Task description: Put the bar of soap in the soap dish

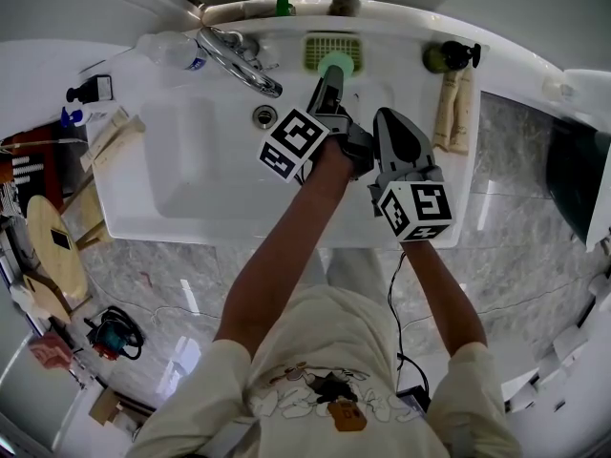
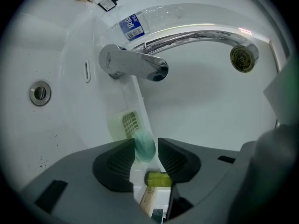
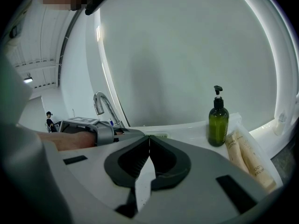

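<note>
Left gripper point(image 2: 146, 143) jaws stand apart around the soap bar point(image 2: 144, 148) at the far soap dish point(image 1: 332, 48), a gap only its own view shows; right gripper point(image 3: 148, 137) is closed, empty.

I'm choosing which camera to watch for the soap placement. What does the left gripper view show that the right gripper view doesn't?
Only the left gripper view: the teal bar of soap between the left hand-held gripper's jaws, and the basin drain. Only the right gripper view: a green pump bottle and two tubes beside it. Both: the chrome faucet, the left hand-held gripper, and the green soap dish, just a sliver in the right gripper view.
</note>
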A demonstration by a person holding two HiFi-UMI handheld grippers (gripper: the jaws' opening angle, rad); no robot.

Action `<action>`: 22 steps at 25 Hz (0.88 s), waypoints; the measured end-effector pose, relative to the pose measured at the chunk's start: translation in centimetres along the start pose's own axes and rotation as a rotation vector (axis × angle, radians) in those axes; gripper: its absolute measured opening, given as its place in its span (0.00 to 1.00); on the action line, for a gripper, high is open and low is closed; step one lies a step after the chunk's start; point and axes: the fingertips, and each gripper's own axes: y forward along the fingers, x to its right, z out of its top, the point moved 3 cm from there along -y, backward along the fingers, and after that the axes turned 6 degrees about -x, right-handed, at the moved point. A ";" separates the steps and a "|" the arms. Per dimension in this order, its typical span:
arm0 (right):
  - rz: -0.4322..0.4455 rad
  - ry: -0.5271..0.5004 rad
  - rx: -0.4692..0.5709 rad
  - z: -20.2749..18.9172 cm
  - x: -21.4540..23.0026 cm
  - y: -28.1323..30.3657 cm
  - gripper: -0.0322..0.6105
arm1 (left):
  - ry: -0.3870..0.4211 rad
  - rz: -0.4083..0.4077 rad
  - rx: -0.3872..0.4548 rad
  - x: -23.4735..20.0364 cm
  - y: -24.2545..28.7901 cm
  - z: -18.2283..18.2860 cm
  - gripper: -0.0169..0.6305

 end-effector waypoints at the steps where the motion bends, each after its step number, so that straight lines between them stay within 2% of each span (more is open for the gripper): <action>1: 0.001 -0.001 0.000 0.0 0.0 0.0 0.06 | -0.002 0.005 0.000 -0.1 -0.2 -0.1 0.24; 8: 0.002 0.001 -0.004 -0.3 -0.2 -0.2 0.06 | 0.004 0.042 0.007 -0.5 -0.7 0.2 0.23; 11: 0.002 -0.001 -0.006 -0.4 -0.2 -0.1 0.06 | 0.011 0.057 0.010 -0.6 -0.6 0.5 0.19; 17: -0.001 -0.003 -0.004 -0.3 -0.2 -0.2 0.06 | 0.023 0.026 0.073 -0.2 -0.4 1.9 0.19; 22: -0.004 -0.004 -0.005 -0.4 -0.4 -0.2 0.06 | 0.038 0.028 0.075 0.0 -0.7 2.1 0.19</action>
